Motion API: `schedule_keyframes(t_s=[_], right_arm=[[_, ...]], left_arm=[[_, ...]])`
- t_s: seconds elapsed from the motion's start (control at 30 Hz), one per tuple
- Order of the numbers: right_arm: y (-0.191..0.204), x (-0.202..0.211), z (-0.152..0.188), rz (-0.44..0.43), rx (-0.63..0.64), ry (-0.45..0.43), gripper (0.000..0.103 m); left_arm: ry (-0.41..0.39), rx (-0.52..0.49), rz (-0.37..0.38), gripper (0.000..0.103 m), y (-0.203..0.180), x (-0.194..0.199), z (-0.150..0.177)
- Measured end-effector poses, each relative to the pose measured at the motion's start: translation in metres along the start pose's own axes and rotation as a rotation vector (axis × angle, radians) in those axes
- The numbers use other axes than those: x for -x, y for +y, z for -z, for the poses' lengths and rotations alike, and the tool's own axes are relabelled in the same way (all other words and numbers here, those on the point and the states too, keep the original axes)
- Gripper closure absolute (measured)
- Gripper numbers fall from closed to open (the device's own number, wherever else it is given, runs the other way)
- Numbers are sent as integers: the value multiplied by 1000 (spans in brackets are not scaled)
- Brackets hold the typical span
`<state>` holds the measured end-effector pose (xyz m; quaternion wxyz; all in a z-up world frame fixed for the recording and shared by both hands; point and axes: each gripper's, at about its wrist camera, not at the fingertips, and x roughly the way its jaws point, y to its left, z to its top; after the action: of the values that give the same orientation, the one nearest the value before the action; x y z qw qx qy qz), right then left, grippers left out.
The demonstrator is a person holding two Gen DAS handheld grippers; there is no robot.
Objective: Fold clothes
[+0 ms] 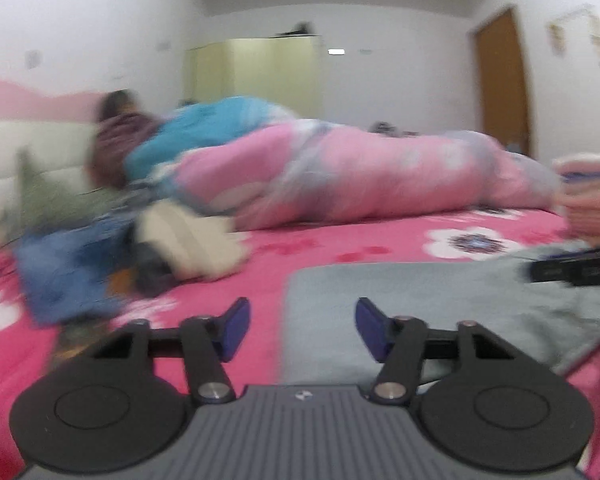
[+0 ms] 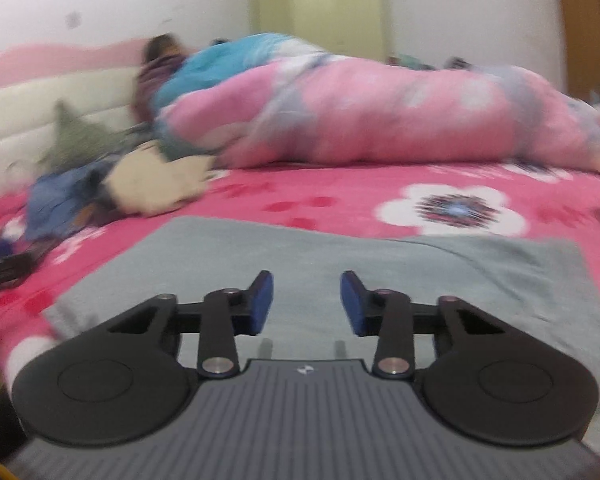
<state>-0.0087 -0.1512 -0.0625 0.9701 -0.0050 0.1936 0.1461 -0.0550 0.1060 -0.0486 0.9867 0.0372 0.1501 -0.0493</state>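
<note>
On the bed: a flat grey-green knit garment [image 2: 380, 272] lies spread over the bright pink flower-print bedsheet [image 1: 340, 248], just ahead of both tools.
Garment shape: a squared left edge and corner show in the left wrist view; a soft diagonal crease runs across its right part in the right wrist view. Which kind of clothing it is cannot be told through the blur.
Left gripper [image 1: 302, 330]: blue pads apart, nothing between them; it hovers over the garment's left edge, one pad over the sheet and the other over the cloth.
Right gripper [image 2: 307, 304]: blue pads apart with a narrower gap, bare cloth visible between them, no fold pinched; it sits over the middle of the garment.
Step in hand: judged to be a pause between folds, both tools free of the cloth and lining up for a fresh hold.
Next move calls for: lowering each tool to a near edge or corner, closing on a single layer, then carrying both sides across together so the fold lands square.
Risk: the pads may catch the sheet along with the cloth.
Unfolded heap: blue, cream and olive clothes [image 1: 112, 248] wait at the left, well apart.
Background: a rumpled pink and blue quilt [image 2: 380, 120] lies across the far side.
</note>
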Motion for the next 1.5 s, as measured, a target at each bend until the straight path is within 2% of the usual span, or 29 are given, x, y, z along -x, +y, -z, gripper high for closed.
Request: schedule_keyframes(t_s=[0.03,0.1,0.13,0.2,0.27,0.37,0.5,0.57,0.6,0.63,0.67,0.73,0.77,0.87,0.9,0.97,1.03,1.13,1.23,1.37,1.5], right_arm=[[11,-2,1,-16,33,2,69],[26,-6,8,-31,85,22,72],[30,-10,14,-32,106,41,72],[33,-20,37,-15,178,119,73],[29,-14,48,-9,223,86,74],[16,2,27,21,205,55,75],[-29,21,13,169,145,-6,74],[-59,21,21,252,68,28,74],[-71,16,33,257,47,77,79],[-82,11,44,260,31,116,79],[-82,14,48,248,47,86,79],[-76,17,33,259,98,98,79],[-77,23,24,266,92,56,78],[-96,32,8,347,45,-16,78],[-107,29,11,380,20,-5,78],[-132,14,31,430,-18,89,78],[-149,14,44,386,-82,63,78],[-147,17,23,388,-133,86,77],[-136,28,3,341,-161,14,77],[-113,36,-16,218,-165,-58,77],[-65,22,-24,68,-50,-95,77]], left_arm=[[14,-7,31,66,-8,-8,0],[65,-22,84,70,-22,-22,7],[85,-40,94,75,-28,-28,13],[117,-87,95,76,-36,-36,27],[138,-123,95,76,-42,-42,37],[133,-136,93,76,-42,-41,37],[128,-142,91,76,-42,-41,37],[127,-136,88,76,-42,-40,37],[128,-135,87,76,-42,-40,37],[129,-135,85,76,-42,-41,37],[131,-135,84,76,-42,-41,37],[138,-135,84,76,-43,-40,36],[143,-132,84,76,-42,-41,35],[149,-134,80,76,-43,-41,34],[149,-135,79,76,-43,-41,34],[152,-130,78,76,-44,-41,34],[157,-125,77,76,-44,-42,33],[163,-117,80,75,-42,-40,31],[163,-104,87,70,-39,-36,27],[165,-105,82,70,-40,-36,29],[167,-92,76,70,-40,-37,30]])
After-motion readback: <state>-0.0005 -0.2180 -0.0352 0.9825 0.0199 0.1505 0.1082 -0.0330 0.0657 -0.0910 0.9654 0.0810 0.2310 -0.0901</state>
